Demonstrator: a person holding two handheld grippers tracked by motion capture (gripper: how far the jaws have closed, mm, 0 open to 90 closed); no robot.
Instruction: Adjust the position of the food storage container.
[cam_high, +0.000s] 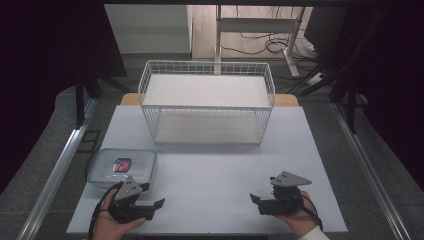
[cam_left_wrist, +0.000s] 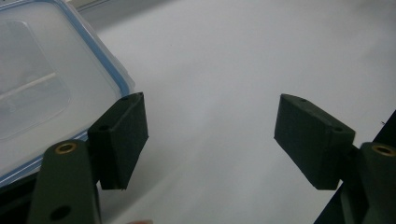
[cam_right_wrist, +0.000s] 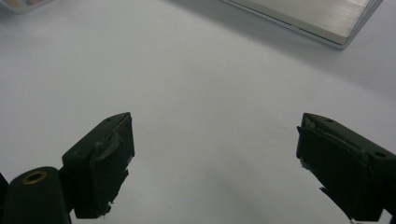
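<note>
Clear plastic lidded box with blue seal (cam_high: 123, 167) — light, stiff, slippery; grip its rim. Left gripper (cam_high: 145, 198), at its five o'clock, and right gripper (cam_high: 256, 202) — both spread, empty.

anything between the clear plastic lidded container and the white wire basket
Nothing: in the high view the stretch of white table between the clear plastic lidded container and the white wire basket is bare.

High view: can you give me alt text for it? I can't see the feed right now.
Two open hand-held grippers rest at the near edge of a white table, the left hand-held gripper beside a lidded clear plastic box, the right hand-held gripper on bare tabletop. A white wire basket stands empty at the far side.
</note>
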